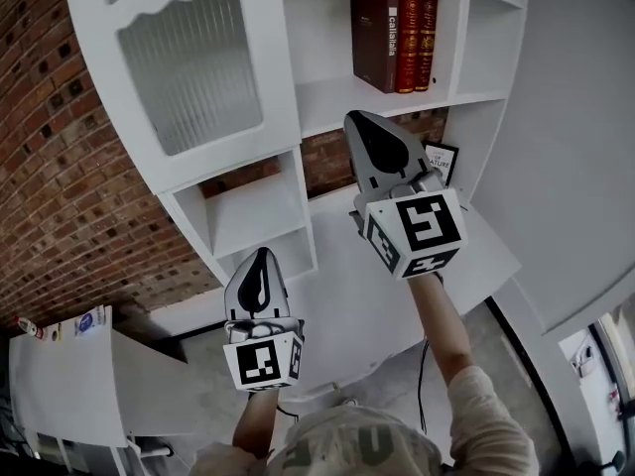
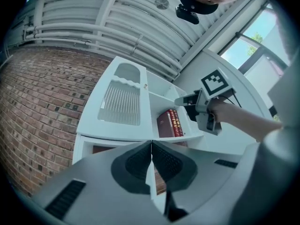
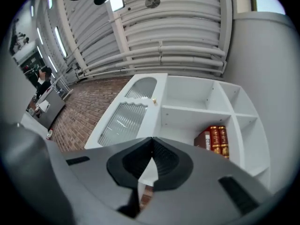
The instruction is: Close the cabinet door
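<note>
Upper left of the head view: cabinet door (image 1: 189, 67) stands swung out, beside the open shelf holding books (image 1: 397, 40). Both tongs, left gripper (image 1: 261, 261) and right gripper (image 1: 365, 125), have jaws pressed together with nothing between them. I judge the door stiff and light on its hinges, its ribbed glass pane fragile. Best contact is the white frame near the knob (image 3: 153, 100), pushed with closed tips, not the glass.
</note>
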Demonstrator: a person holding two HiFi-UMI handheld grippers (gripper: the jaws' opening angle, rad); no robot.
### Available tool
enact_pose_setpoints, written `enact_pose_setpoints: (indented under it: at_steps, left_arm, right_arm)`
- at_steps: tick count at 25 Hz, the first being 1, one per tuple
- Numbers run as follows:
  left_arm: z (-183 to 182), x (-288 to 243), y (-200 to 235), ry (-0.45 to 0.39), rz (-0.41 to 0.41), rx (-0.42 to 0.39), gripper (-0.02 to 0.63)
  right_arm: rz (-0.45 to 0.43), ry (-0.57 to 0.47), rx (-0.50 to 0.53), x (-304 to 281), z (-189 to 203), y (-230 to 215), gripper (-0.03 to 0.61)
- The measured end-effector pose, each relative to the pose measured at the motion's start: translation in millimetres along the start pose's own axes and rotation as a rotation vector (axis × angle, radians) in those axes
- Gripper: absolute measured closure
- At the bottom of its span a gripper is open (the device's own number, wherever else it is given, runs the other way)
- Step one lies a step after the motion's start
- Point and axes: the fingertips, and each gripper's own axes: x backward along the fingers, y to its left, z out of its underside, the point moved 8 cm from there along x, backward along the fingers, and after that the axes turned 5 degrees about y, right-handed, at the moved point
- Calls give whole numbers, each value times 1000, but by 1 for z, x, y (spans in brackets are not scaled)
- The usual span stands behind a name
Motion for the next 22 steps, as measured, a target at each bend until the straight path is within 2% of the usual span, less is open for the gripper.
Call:
enact_pose_setpoints:
  at_steps: [4,6,15,22]
  left_arm:
    - [-2,-6,-15,-4,49,-7,600]
    - [-3,-7,-22,-4,68,-4,600]
    - [-3,-13,-52,-24,145,31,601]
    - [12,-13,-73,24,200,63,601]
  right_arm:
    - [124,-8,101,49,0,-22,561]
    - [163,-2,118,71,2,-29,561]
    - [261,125,37,149,47,-29,561]
    - [310,225,-64,199,96,-24,561]
